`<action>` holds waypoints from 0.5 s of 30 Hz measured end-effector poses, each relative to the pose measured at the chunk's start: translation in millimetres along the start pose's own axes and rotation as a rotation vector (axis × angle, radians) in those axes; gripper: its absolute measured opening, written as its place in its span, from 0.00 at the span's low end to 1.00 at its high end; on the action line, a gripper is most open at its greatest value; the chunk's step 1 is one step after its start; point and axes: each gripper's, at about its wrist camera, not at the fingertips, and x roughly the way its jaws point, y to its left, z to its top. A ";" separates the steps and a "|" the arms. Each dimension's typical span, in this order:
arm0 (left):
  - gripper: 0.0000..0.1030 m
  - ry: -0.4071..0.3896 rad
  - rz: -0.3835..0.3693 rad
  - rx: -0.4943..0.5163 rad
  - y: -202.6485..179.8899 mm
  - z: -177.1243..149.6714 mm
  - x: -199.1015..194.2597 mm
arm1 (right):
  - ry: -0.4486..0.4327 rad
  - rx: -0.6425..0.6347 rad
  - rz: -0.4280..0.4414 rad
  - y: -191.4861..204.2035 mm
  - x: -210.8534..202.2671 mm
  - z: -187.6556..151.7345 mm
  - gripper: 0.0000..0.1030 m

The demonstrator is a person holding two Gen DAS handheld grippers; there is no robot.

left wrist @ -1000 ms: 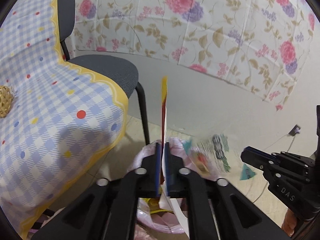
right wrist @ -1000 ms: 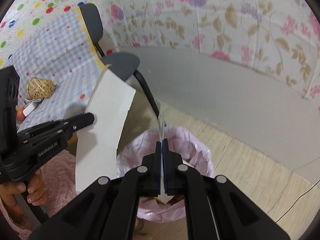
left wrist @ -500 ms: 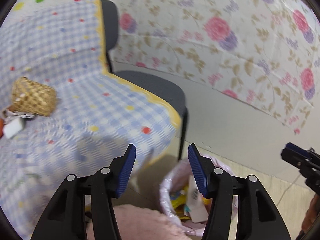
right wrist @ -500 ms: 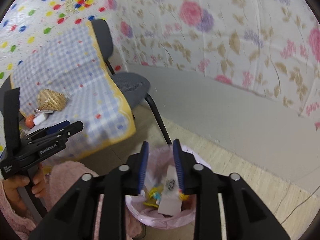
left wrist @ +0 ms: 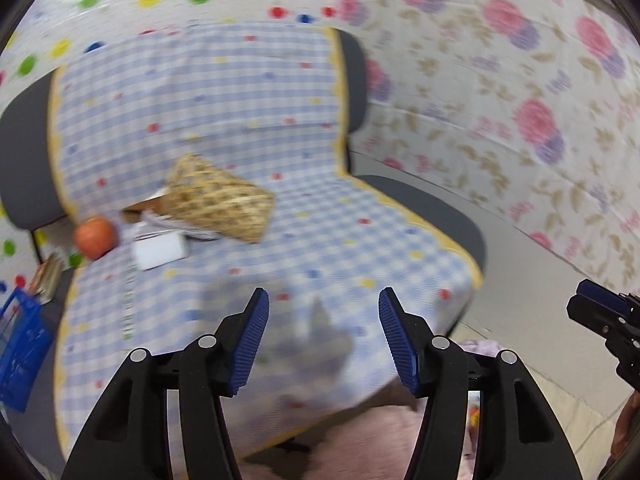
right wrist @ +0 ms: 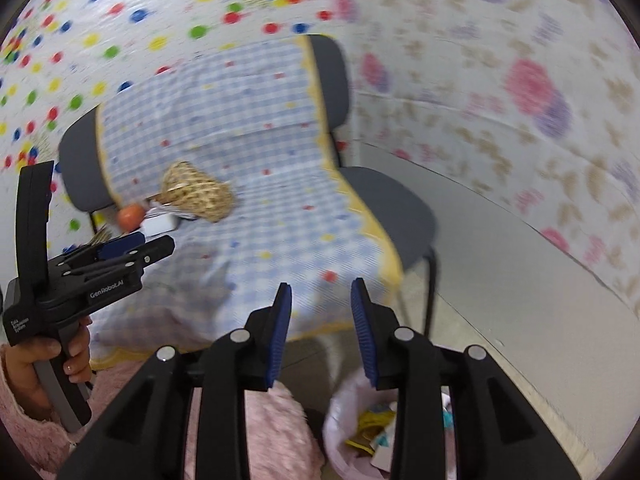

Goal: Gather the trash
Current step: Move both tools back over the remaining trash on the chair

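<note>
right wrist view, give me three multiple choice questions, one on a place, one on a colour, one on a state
1. Where is the basket?
A. on the checked cloth
B. on the floor
C. in the bin

2. What colour is the bin liner?
A. black
B. pink
C. green

3. How are the right gripper fingers?
A. shut on paper
B. shut, empty
C. apart, empty

Key: 1 A, the basket lies on the cloth beside an orange ball. 2 B, the liner's rim is pink. 3 C, a gap shows between the blue fingers, nothing in it; they have just been opening.

"GenRobot.AI" on left tongs (right wrist: 132, 246)
</note>
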 end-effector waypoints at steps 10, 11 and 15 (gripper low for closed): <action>0.57 -0.013 0.146 -0.136 95.5 8.1 -15.6 | -0.044 -0.083 0.118 61.9 34.1 50.1 0.33; 0.57 -0.014 0.155 -0.144 101.6 9.2 -16.1 | -0.045 -0.095 0.125 67.9 37.3 54.0 0.35; 0.62 -0.014 0.194 -0.174 125.6 12.5 -16.0 | -0.053 -0.159 0.152 94.9 54.5 68.7 0.49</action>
